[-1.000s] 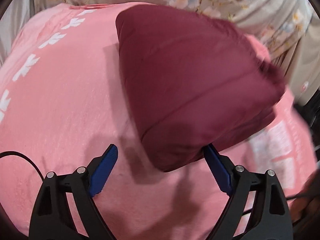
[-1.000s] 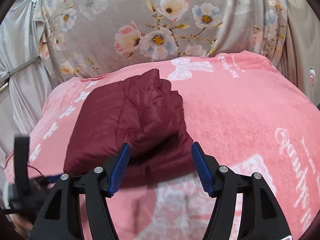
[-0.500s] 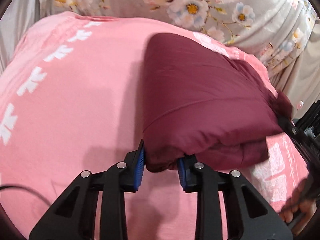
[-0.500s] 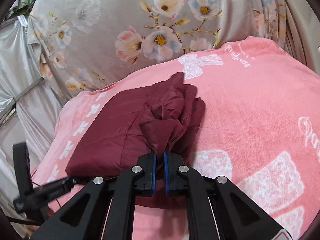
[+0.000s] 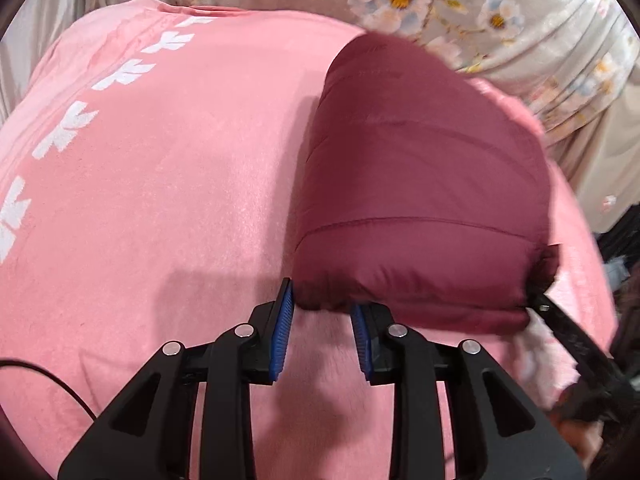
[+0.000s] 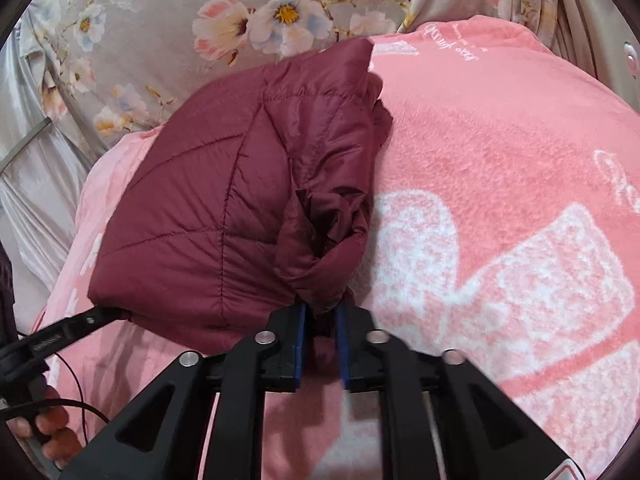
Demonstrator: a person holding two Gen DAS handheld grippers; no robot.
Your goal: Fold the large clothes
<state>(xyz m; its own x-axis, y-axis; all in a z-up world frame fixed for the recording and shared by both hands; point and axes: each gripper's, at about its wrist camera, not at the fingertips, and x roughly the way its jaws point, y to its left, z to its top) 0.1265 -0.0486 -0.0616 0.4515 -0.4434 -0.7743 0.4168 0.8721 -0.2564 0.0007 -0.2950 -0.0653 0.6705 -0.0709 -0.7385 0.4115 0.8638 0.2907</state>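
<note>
Pink fleece blanket (image 5: 160, 200) with white prints spreads beneath a folded maroon quilted jacket (image 6: 224, 208), which lies on it before a floral curtain (image 6: 160, 20). The left gripper (image 5: 322, 316) clamps the jacket's near corner hem. The right gripper (image 6: 322, 320), jaws opening, has bunched jacket fabric between its blue pads (image 6: 299, 344).

Both wrist cams close, angled down; share jacket (image 5: 424, 184).

Pink blanket (image 5: 160, 200) over surface; folded maroon jacket (image 5: 420, 200) atop.
</note>
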